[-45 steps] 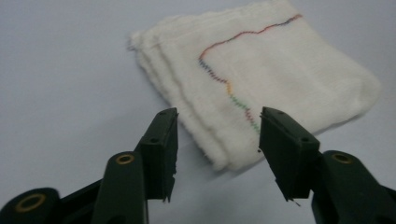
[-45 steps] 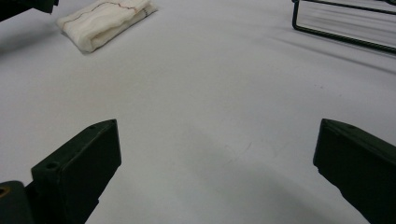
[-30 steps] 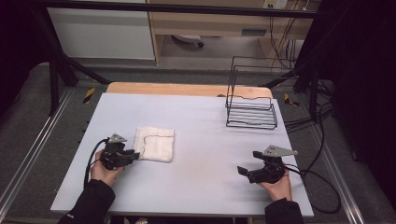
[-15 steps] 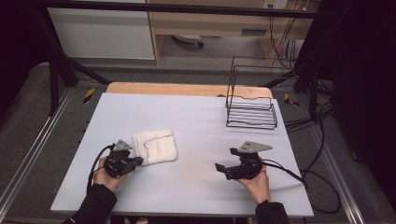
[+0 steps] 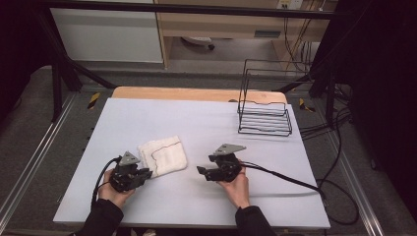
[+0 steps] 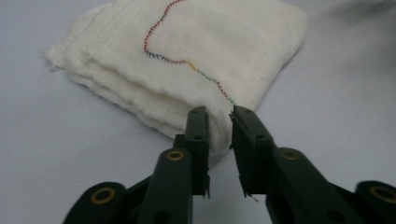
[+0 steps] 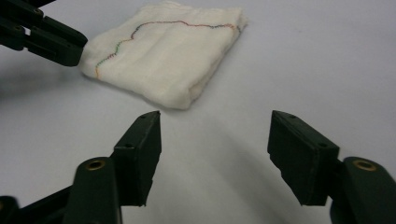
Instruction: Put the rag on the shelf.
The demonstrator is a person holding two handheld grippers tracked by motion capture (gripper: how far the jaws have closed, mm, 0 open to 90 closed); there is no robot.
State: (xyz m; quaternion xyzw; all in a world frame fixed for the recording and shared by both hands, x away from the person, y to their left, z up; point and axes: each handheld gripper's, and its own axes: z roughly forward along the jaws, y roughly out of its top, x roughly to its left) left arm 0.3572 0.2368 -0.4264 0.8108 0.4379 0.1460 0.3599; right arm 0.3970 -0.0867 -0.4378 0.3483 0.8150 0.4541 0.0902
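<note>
A folded white cloth point(image 5: 163, 155) with a wavy coloured stitch line lies on the pale table point(image 5: 196, 118), left of centre. My left gripper point(image 5: 146, 173) is at the cloth's near left corner. In the left gripper view its jaws point(image 6: 218, 126) stand close together with the corner of the cloth point(image 6: 210, 51) pinched between them. My right gripper point(image 5: 200, 172) is a short way to the right of the cloth and points at it. Its jaws point(image 7: 215, 135) stand wide apart and hold nothing. Beyond them lie the cloth point(image 7: 173, 56) and the left gripper point(image 7: 77, 51).
A black wire rack point(image 5: 264, 115) stands at the back right of the table. A wooden board edge point(image 5: 196, 93) runs along the back. The right gripper's cable point(image 5: 295, 182) trails off to the right across the table.
My right gripper has moved left from the table's right side to just beside the cloth. My left gripper has shifted nearer and closed in on the cloth's corner; the cloth has turned slightly.
</note>
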